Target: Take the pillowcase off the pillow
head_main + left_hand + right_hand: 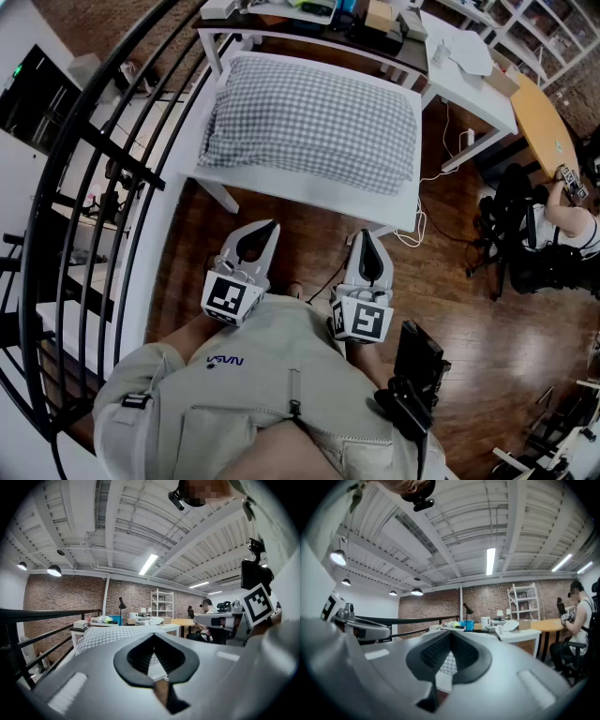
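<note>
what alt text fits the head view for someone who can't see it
A pillow in its grey checked pillowcase lies on a white table, seen from above. Below it the left gripper and right gripper, both shut and empty, point toward it over the wooden floor. A black railing curves down the left side.

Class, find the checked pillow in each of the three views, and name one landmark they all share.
Head view: checked pillow at top centre.
Left gripper view: left of centre, just above the jaws.
Right gripper view: low centre, glimpsed through the opening between the jaws.
Shared landmark: black railing, left of the pillow in all three.
</note>
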Tool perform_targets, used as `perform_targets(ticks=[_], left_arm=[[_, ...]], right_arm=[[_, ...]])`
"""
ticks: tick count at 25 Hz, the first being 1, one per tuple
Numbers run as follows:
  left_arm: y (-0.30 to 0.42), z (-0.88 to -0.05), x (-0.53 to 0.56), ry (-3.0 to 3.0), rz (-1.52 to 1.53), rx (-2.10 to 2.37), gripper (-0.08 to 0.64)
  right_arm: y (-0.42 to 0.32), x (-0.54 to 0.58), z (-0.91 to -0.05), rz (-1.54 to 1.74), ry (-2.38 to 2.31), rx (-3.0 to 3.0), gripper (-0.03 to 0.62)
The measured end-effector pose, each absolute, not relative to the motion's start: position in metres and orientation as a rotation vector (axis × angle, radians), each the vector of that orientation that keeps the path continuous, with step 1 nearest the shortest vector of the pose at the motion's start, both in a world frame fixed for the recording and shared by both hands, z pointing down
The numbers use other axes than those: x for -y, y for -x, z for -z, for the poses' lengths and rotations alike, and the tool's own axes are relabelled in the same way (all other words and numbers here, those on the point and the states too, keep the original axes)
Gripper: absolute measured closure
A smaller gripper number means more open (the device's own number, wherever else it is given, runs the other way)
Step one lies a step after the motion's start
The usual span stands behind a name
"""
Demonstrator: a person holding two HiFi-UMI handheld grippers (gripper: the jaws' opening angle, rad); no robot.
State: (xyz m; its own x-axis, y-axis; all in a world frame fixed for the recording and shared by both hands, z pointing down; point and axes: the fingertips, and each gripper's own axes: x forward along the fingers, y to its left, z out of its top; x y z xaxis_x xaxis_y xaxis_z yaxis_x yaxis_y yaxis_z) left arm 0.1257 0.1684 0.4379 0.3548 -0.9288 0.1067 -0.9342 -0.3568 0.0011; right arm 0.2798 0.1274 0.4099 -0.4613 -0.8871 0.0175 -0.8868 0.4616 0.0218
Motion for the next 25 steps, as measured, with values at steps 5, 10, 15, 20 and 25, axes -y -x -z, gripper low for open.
perform_targets(ticks=[5,10,15,20,25], left_arm=[[-0.112,-0.441,-0.150,-2.545,-0.126,1.737,0.558],[-0.084,-0.445,-0.126,-2.518,-0.101,1.750,0.558],[-0.023,-0.451,-0.085,-2.482,-0.061,1.781,0.558],[0.044,-0.440,-0.033,-2.511,-0.031,1.772,0.558],[0.106,-0.444,-0.018,-2.506,-0.082,1.731,0.558]], right_arm=[[-0.263,-0.112,-0.411,0.028,-1.620,2.665,0.589],[-0.229,-0.084,-0.418,0.031,-1.547,2.652,0.589],[-0.160,-0.046,-0.422,0.064,-1.451,2.643,0.589],[-0.074,0.002,-0.423,0.090,-1.356,2.608,0.589],[0.026,0.024,-0.457,0.082,-1.108,2.524,0.588]])
